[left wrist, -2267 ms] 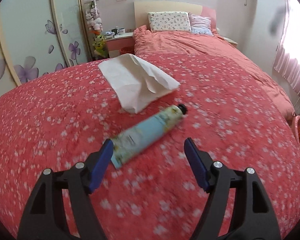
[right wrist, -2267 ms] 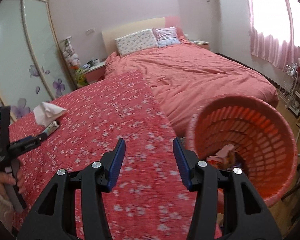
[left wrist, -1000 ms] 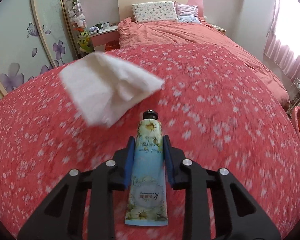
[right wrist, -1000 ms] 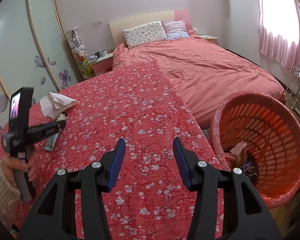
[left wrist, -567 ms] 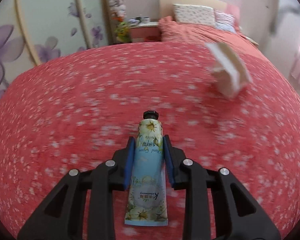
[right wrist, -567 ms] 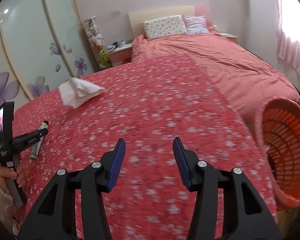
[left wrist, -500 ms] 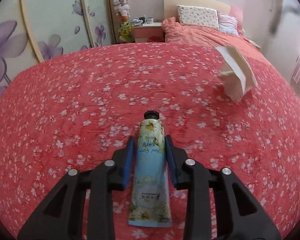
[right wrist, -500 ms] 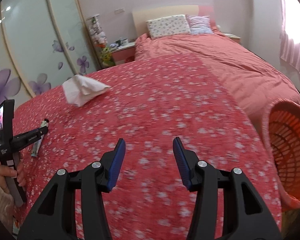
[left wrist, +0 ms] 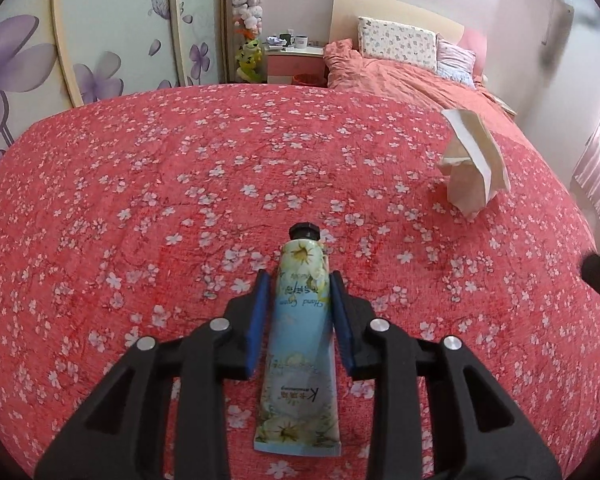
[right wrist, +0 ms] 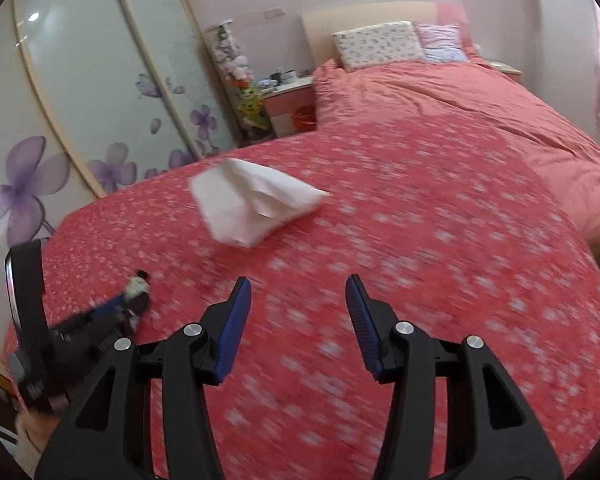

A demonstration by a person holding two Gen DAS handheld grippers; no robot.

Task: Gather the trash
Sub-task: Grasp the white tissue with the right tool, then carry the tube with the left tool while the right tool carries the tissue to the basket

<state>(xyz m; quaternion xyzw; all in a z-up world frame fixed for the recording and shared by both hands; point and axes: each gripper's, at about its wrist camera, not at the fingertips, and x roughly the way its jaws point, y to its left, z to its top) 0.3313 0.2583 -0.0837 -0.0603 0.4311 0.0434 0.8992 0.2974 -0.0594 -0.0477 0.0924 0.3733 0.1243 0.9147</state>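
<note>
A light blue hand cream tube (left wrist: 300,328) with a black cap lies lengthwise between the blue pads of my left gripper (left wrist: 298,280), cap pointing away. The jaws are closing and the pads press on the tube's sides, just over the red flowered bedspread (left wrist: 140,184). A crumpled white paper (left wrist: 476,168) rests on the bedspread to the far right. In the blurred right wrist view the same paper (right wrist: 252,208) lies ahead, slightly left. My right gripper (right wrist: 298,292) stands open over the bedspread with nothing between its fingers. The left gripper (right wrist: 136,300) with the tube (right wrist: 134,286) shows at the lower left.
Behind the flowered spread is a bed with a pink duvet (right wrist: 460,112) and pillows (left wrist: 396,42). A nightstand (left wrist: 296,62) and a column of soft toys (left wrist: 246,20) stand by the flower-printed wardrobe doors (left wrist: 112,28). A person's hand (right wrist: 28,428) holds the left gripper's handle.
The left gripper took hold of the tube and swung left with it, so the paper now sits at its right. The right gripper moved left toward the paper; the orange basket has left its view.
</note>
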